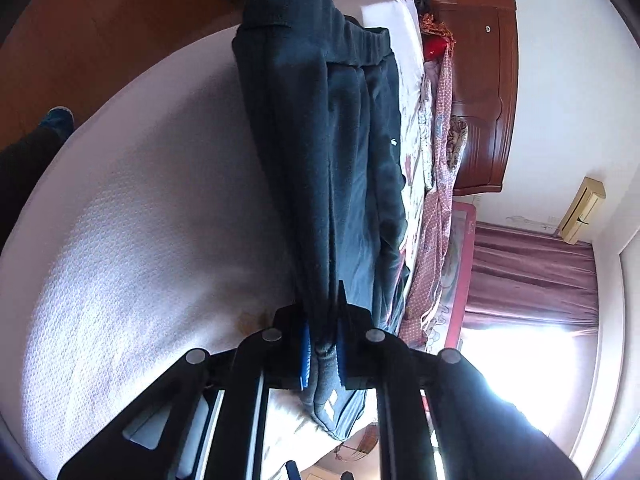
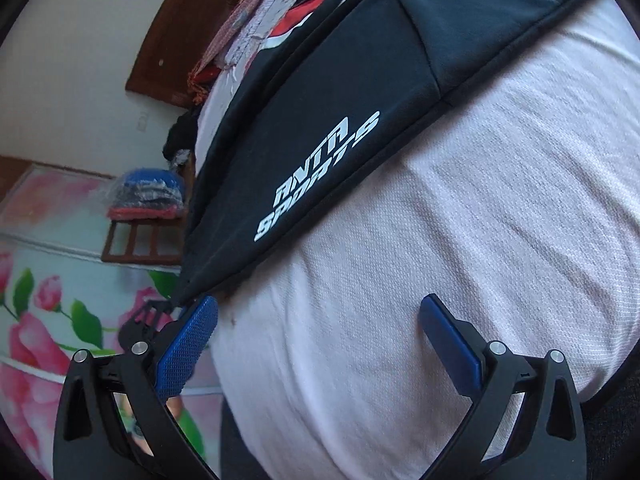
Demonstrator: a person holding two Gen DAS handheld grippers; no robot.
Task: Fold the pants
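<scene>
The left gripper (image 1: 322,344) is pinching the dark sports pants (image 1: 344,152) between its two blue pads (image 1: 305,354). The cloth is squeezed tight there, thick and bunched up. I think it holds this end so the pants can be pulled straight for a fold. From the pinch, the pants run away across the bed, all the way to the stretchy waistband (image 1: 352,46) at the far end. One side of the cloth stands up like a little wall – the rest lies flat.

The right gripper (image 2: 320,332) is spread wide open, with nothing between its pads. It hangs just over the white bed cover (image 2: 460,220). One bumpy blue pad (image 2: 188,344) is near the pointy tip of the pants leg (image 2: 352,80); I cannot tell if it touches. That tip hangs off the bed's edge. My guess is that this gripper is getting ready to grab the leg end, so both ends can be lifted together.

The pants look soft and smooth, dark blue-black, with white letters (image 2: 316,178) printed on the leg and thin seams along the edges. The bed cover is white and full of tiny bumps, like a waffle. It looks puffy and round. Past the pants lie flowery bedclothes (image 1: 436,184) in a heap, and behind them stands a shiny brown wooden headboard (image 1: 486,92).
</scene>
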